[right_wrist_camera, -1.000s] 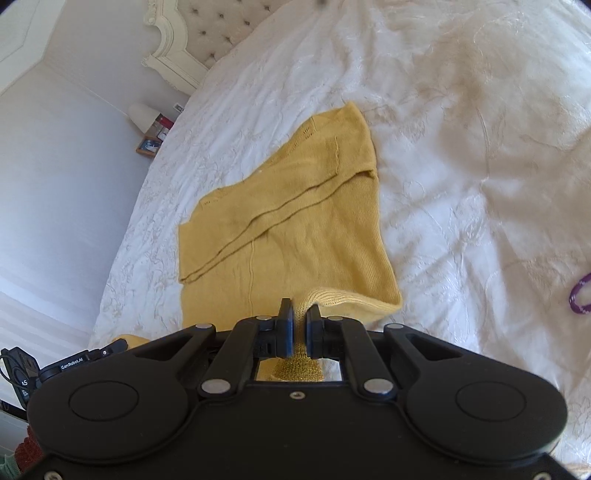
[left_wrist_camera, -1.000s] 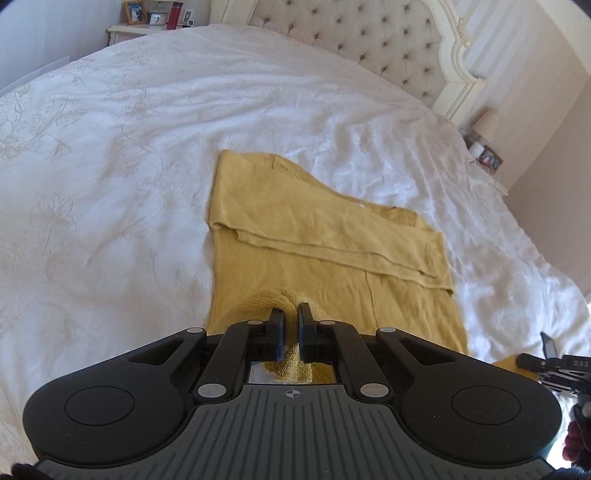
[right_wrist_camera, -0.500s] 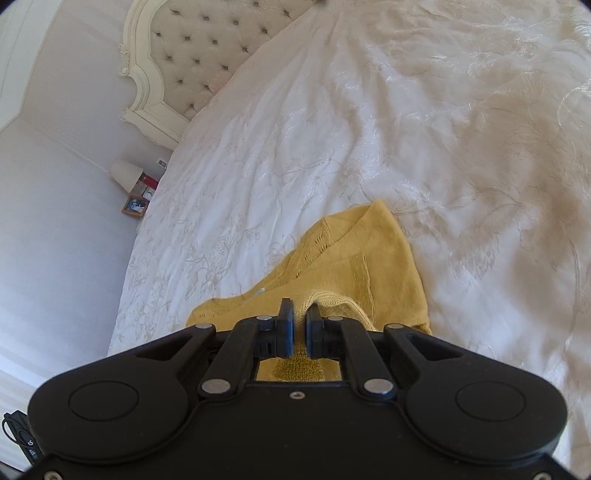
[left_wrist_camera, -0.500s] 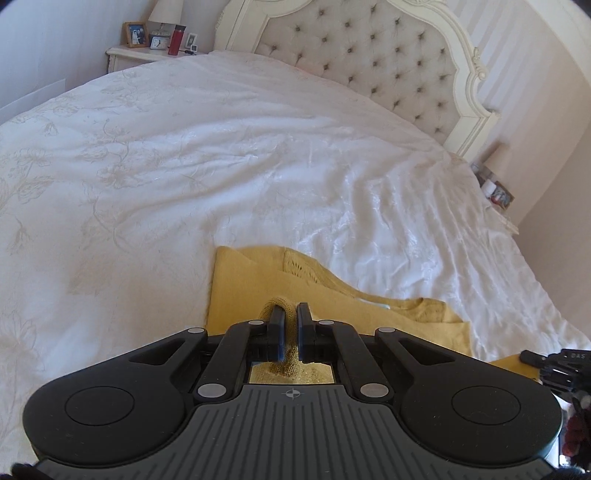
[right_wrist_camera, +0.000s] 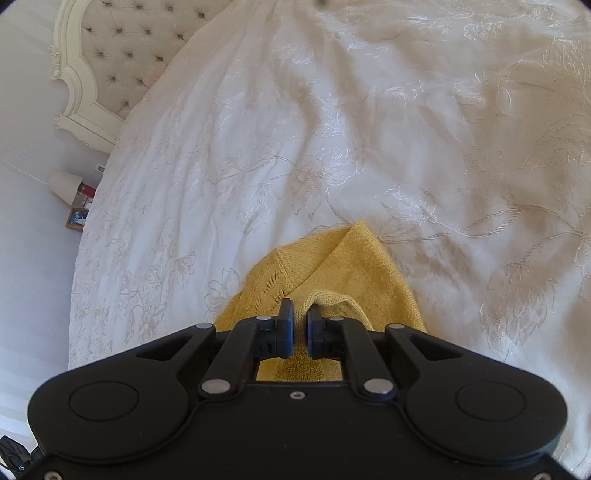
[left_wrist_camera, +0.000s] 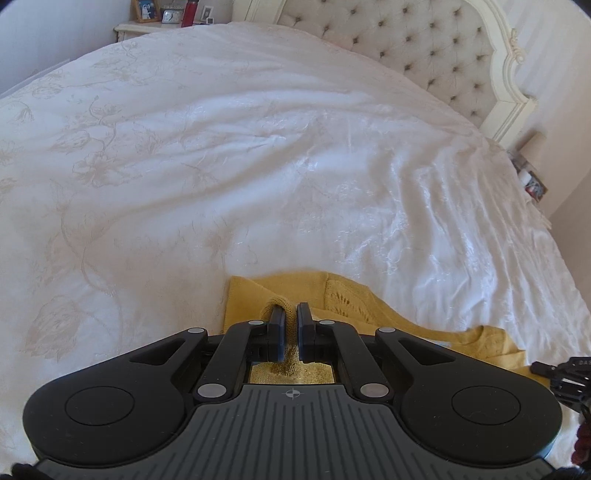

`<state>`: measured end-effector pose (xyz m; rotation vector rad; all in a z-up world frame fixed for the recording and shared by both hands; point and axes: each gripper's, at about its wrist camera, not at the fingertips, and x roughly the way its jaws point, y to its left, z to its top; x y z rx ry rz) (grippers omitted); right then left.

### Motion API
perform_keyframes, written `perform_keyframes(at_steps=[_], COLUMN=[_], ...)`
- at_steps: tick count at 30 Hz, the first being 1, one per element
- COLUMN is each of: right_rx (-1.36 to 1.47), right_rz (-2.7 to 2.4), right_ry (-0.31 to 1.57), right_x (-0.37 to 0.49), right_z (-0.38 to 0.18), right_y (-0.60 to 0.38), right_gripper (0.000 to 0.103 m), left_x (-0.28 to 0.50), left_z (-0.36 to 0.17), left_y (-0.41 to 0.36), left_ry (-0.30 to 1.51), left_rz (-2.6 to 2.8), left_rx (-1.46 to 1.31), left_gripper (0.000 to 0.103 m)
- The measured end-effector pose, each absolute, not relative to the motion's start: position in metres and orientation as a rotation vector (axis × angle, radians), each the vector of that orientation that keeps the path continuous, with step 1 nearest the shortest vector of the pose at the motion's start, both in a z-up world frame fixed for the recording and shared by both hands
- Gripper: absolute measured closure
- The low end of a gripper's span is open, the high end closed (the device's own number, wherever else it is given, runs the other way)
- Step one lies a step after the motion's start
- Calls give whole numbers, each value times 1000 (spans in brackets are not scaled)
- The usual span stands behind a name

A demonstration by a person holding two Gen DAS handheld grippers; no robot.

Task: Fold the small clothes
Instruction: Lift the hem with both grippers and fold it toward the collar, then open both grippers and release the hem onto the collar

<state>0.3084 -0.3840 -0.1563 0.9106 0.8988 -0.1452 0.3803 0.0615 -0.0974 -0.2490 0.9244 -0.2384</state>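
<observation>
Yellow knit top (left_wrist_camera: 280, 291) on the white bed (left_wrist_camera: 258, 166), near edge carried over the far part. Your left gripper (left_wrist_camera: 291, 317) has its jaws narrow, pinching a rolled hem of the knit. Your right gripper (right_wrist_camera: 300, 317) has jaws that have just been opening a little; knit sits between them, draped over the right jaw, but you cannot tell from this view whether the pads still press on it.

Handling (a judgement): the top is light, soft and limp, with no stiffness of its own, so it sags between your two holds and will slump wherever you let it go. The ribbed hem is the thickest part and the best place to grip; the openwork panel (right_wrist_camera: 275, 284) near the neckline looks easy to snag, so keep the jaws off it. The satin-like bed cover is likely slippery, so the lower layer may creep if you drag the top across it.

Containers: none in view; no basket or drawer shows. The nightstand (left_wrist_camera: 129, 29) behind the bed carries small frames and a red bottle, well apart from the work.
</observation>
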Motion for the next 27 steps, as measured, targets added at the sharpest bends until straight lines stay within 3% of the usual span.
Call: perform_keyframes(at_steps=[3, 5, 6, 8, 10, 18, 27], right_rx=[932, 925, 916, 895, 851, 552, 392], right_rz=[-184, -221, -230, -235, -231, -134, -73], right_ry=[925, 927, 916, 881, 866, 879, 955], right_x=[313, 315, 313, 309, 305, 282, 260], right_z=[-167, -170, -169, -161, -153, -122, -132], right_y=[-388, -392, -393, -395, -394, -343, -277], right_gripper=[80, 63, 56, 42, 42, 41, 34], left_x=[394, 398, 397, 396, 393, 353, 306], left_z=[-111, -113, -111, -106, -99, -86, -114], left_y=[67, 67, 67, 67, 68, 40, -7], left_ry=[972, 977, 962, 918, 893, 889, 985], left_rz=[-225, -221, -209, -195, -182, -280, -428], left_rx=[-277, -265, -242, -202, -180, -54, 44], left_gripper=[96, 92, 87, 61, 55, 51, 47])
